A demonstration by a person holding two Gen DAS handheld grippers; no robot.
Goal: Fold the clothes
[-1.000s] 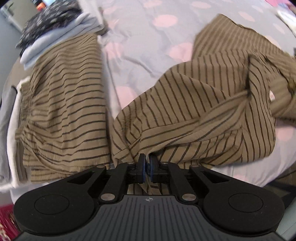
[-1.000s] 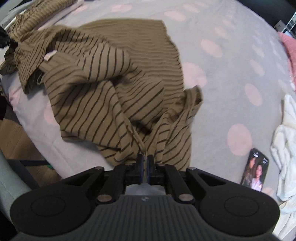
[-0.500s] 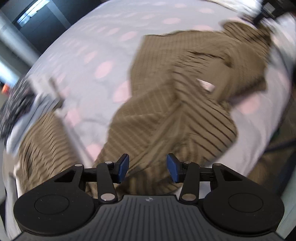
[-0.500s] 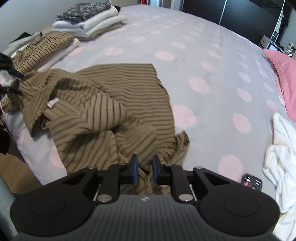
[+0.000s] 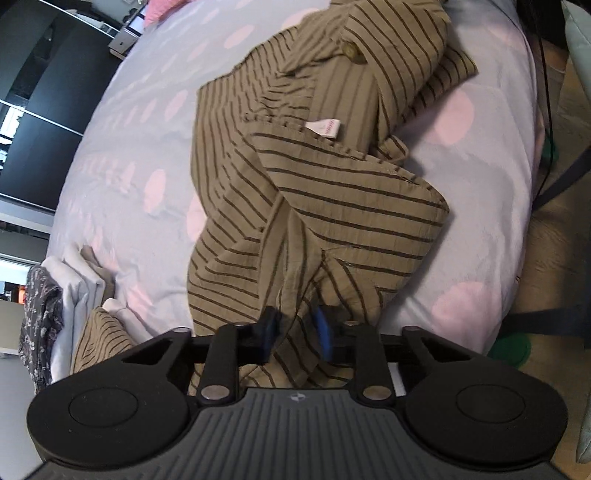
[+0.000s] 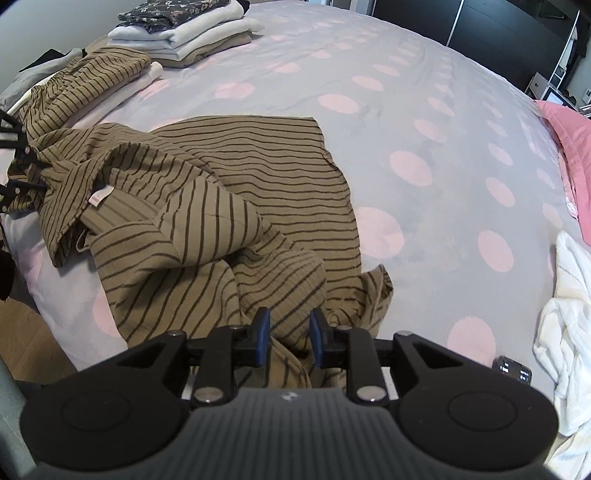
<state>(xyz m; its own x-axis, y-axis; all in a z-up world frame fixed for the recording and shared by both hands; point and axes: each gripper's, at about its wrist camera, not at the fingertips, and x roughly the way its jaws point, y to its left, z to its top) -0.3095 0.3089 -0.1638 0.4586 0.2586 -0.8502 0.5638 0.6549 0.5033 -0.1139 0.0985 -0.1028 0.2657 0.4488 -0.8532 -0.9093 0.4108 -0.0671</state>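
A brown shirt with dark stripes (image 6: 229,206) lies crumpled on the bed, a pink-white label (image 6: 96,195) showing near its collar. It also fills the left wrist view (image 5: 314,192). My left gripper (image 5: 295,336) is open, its blue pads on either side of a fold of the shirt at the near edge. My right gripper (image 6: 285,336) is open over the shirt's other end, with cloth lying between the pads. The left gripper also shows at the far left of the right wrist view (image 6: 14,162).
The bed (image 6: 424,122) has a grey cover with pink dots. Folded clothes (image 6: 184,26) are stacked at the far left, with a folded striped piece (image 6: 85,81) nearer. A white garment (image 6: 569,314), a phone (image 6: 513,371) and a pink pillow (image 6: 569,147) lie right.
Both grippers were shut on the shirt a second ago and have opened, letting it drop onto the bed. The left gripper has swung round to view the shirt from its collar end.
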